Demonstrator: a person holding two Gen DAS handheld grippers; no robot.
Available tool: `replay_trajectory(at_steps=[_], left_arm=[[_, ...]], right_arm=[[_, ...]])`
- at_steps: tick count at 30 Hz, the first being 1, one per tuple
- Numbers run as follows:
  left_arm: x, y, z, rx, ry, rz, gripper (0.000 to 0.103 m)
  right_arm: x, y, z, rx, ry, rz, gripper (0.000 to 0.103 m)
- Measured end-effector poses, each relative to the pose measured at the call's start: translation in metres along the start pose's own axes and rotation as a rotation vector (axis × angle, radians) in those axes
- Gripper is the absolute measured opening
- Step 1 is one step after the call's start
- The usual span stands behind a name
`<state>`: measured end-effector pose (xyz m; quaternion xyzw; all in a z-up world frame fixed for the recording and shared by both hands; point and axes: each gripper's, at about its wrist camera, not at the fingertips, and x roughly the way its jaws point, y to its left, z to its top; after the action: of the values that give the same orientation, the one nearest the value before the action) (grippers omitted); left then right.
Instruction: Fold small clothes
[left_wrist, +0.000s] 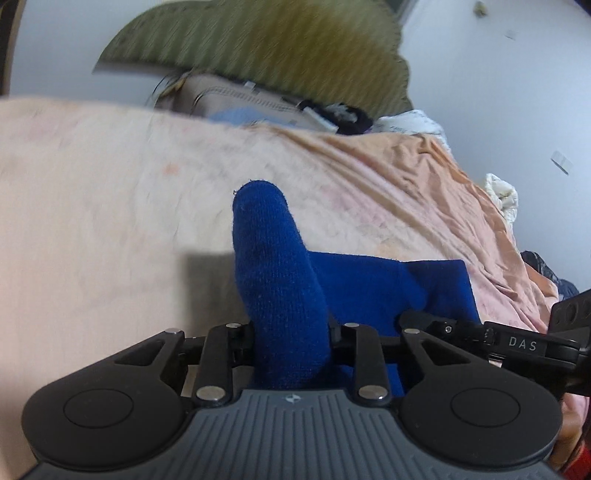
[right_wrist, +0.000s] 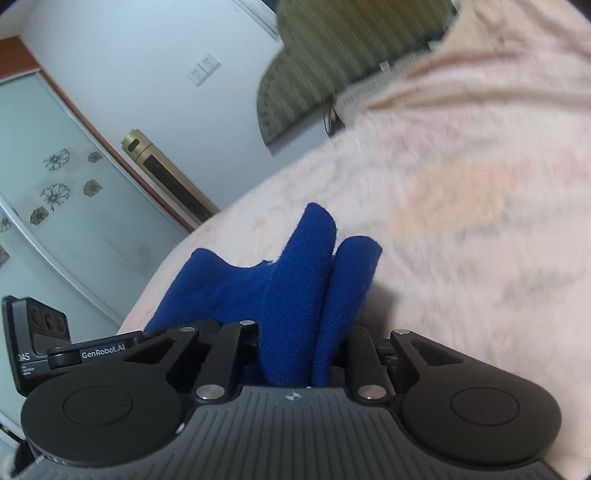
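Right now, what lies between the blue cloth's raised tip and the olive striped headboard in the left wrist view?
Only bare pink bedsheet, then a beige bag, between blue cloth and headboard.

The left hand-held gripper (left_wrist: 291, 332) has a grey ribbed housing with a small pinwheel emblem at its 12 o'clock edge. Two matte black round discs flank it at 9 and 3 o'clock, and black link arms with silver pivot screws run forward from them. The right hand-held gripper (right_wrist: 299, 341) is built the same. Each view shows the other unit's black side bar, lettered "DAS" and "GenRobot.AI". A red sleeve cuff (left_wrist: 580, 465) shows at 4 o'clock in the left wrist view.
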<state>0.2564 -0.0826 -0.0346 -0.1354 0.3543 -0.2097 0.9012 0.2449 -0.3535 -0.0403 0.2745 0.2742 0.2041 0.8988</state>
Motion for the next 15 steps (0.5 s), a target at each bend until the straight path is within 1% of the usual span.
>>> replay_trajectory(at_steps=[2, 4, 5, 6, 7, 8, 9, 10, 12, 15], left_arm=[[0.009, -0.007, 0.006, 0.034, -0.002, 0.019, 0.028], [0.022, -0.012, 0.006, 0.061, 0.026, 0.054, 0.030], [0.026, -0.014, 0.005, 0.064, 0.041, 0.091, 0.035], [0.026, -0.016, 0.004, 0.063, 0.047, 0.118, 0.044], [0.024, -0.018, 0.002, 0.066, 0.044, 0.145, 0.050], [0.018, -0.020, 0.000, 0.077, 0.030, 0.160, 0.063], [0.013, -0.021, -0.002, 0.092, 0.014, 0.168, 0.072], [0.007, -0.023, -0.004, 0.113, -0.001, 0.186, 0.073], [-0.002, -0.027, -0.007, 0.145, -0.002, 0.228, 0.073], [-0.016, -0.028, -0.018, 0.142, 0.004, 0.250, 0.074]], right_arm=[[-0.001, -0.003, 0.004, 0.007, -0.017, -0.025, 0.022], [0.007, -0.013, 0.006, 0.041, -0.010, -0.071, 0.025], [0.010, -0.019, 0.005, 0.067, 0.010, -0.100, 0.034], [0.011, -0.025, 0.003, 0.096, 0.028, -0.115, 0.044], [0.008, -0.028, 0.000, 0.114, 0.022, -0.106, 0.045], [0.003, -0.027, -0.002, 0.117, 0.015, -0.095, 0.048], [-0.002, -0.026, -0.004, 0.113, 0.010, -0.096, 0.053], [-0.009, -0.024, -0.007, 0.104, 0.005, -0.106, 0.055], [-0.021, -0.018, -0.015, 0.090, -0.001, -0.122, 0.060], [-0.041, -0.009, -0.031, 0.065, 0.009, -0.155, 0.063]])
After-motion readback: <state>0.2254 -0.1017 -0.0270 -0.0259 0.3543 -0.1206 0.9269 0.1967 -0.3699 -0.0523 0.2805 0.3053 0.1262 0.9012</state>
